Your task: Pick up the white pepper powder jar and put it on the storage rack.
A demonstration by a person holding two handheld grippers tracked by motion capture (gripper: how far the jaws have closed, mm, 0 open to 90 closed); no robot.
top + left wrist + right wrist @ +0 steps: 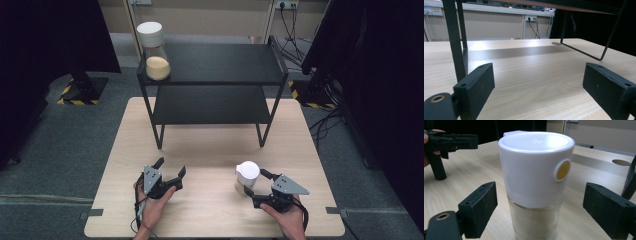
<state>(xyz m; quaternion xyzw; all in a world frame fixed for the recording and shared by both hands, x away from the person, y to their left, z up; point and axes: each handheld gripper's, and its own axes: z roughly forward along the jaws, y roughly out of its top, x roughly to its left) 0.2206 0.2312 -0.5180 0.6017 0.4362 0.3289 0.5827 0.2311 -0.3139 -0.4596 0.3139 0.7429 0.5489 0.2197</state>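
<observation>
A light wood table point(210, 150) is seen on grey floor. A black two-tier metal shelf point(212, 92) is stood on the table's far half, its legs planted on the wood. One white-lidded glass jar of pale powder point(154, 50) is placed on the shelf's top tier, at its left end. A second white-capped jar point(247, 176) is stood directly on the table, in front of the shelf and toward its right leg. The shelf's lower tier is seen bare.
</observation>
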